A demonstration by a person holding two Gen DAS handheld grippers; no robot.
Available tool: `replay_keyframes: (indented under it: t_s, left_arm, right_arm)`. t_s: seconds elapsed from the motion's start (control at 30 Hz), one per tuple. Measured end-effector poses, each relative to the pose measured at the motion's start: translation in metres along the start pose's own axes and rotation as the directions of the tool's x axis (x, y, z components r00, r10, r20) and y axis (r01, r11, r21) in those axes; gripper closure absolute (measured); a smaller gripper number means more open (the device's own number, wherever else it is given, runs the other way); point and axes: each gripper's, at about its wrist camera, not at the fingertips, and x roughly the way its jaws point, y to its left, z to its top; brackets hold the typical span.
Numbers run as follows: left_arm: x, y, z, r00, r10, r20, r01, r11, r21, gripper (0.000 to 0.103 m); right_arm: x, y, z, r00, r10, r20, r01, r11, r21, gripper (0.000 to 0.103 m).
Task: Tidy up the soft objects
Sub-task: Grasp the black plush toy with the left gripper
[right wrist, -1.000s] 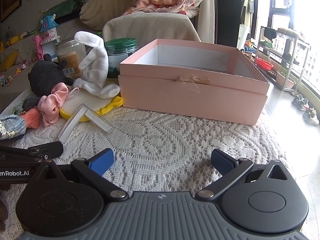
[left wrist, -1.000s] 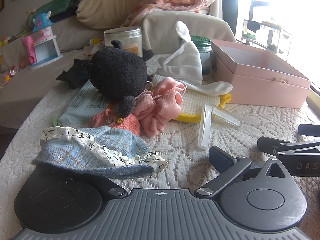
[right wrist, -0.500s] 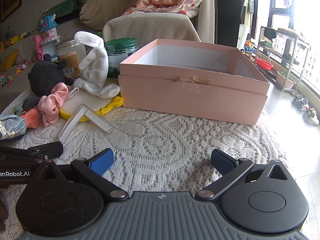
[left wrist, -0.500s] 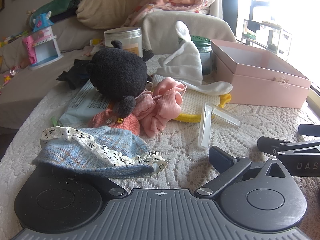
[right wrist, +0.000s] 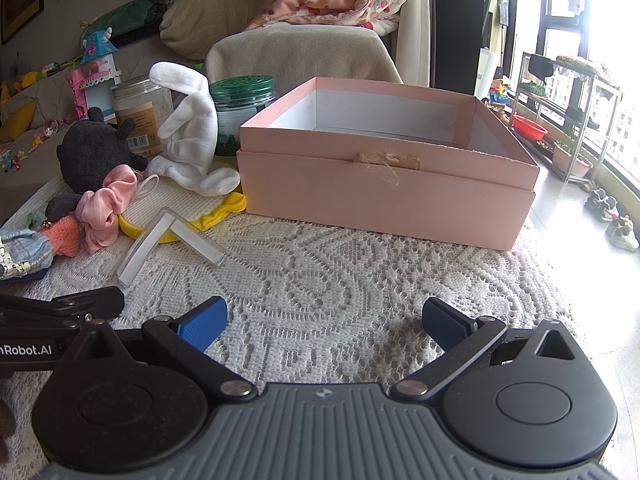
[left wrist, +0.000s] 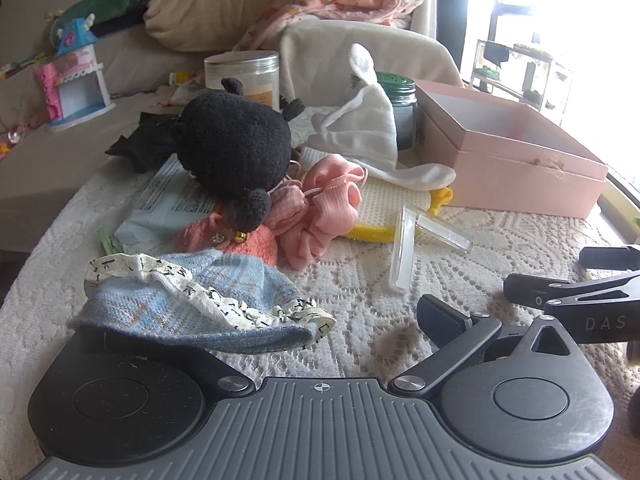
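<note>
Where lace spreads, one pink box [right wrist: 384,184] (open), one black plush [left wrist: 236,152]

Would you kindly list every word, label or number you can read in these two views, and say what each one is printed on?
"DAS", cut off at the frame edge: on the right gripper's arm, seen in the left wrist view.
"nRobot.AI", start cut off: on the left gripper's arm, seen in the right wrist view.
Black letters on the blue hat's trim: no word readable.
Printed packet under the black plush: too blurred.
Clear jar's label, with barcode: too small.
</note>
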Motion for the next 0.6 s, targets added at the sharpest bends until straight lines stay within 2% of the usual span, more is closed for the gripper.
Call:
replay_keyframes:
  t_s: [0.1,0.2,0.23,0.3,0.4,0.47,0.53,0.6]
  left_arm:
    - [-0.011,0.011,0.004,0.997,-0.074,-0.016,0.073,0.996,-0.042,0.000]
    - [-0.036,0.023,0.009,0.980,-0.197,-0.020,0.194,0.978,-0.080,0.000]
    - [-0.045,0.025,0.013,0.977,-0.212,-0.004,0.212,0.975,-0.068,0.000]
    - [-0.058,0.031,0.029,0.980,-0.193,0.056,0.195,0.980,-0.039,0.000]
    - [-0.050,0.050,0.065,0.984,-0.139,0.111,0.148,0.986,-0.075,0.000]
    - [-0.033,0.064,0.091,0.990,-0.107,0.093,0.119,0.983,-0.141,0.000]
    - [-0.008,0.072,0.111,0.993,-0.109,0.045,0.115,0.979,-0.167,0.000]
    - [0.018,0.078,0.125,0.997,-0.071,0.001,0.070,0.980,-0.184,0.000]
  right_arm:
    - [0.000,-0.006,0.009,0.998,0.028,-0.058,-0.029,0.999,-0.020,0.000]
    - [0.003,-0.006,0.012,0.996,0.030,-0.087,-0.032,0.999,-0.028,0.000]
    - [0.004,-0.005,0.014,0.996,0.031,-0.089,-0.033,0.999,-0.030,0.000]
    - [0.004,-0.006,0.015,0.996,0.031,-0.083,-0.034,0.999,-0.031,0.000]
    - [0.003,-0.005,0.010,0.997,0.035,-0.067,-0.037,0.999,-0.035,0.000]
    - [0.002,-0.006,0.010,0.997,0.039,-0.064,-0.042,0.998,-0.039,0.000]
    - [0.001,-0.006,0.009,0.997,0.041,-0.061,-0.044,0.998,-0.040,0.000]
    - [0.001,-0.007,0.009,0.997,0.044,-0.059,-0.047,0.998,-0.042,0.000]
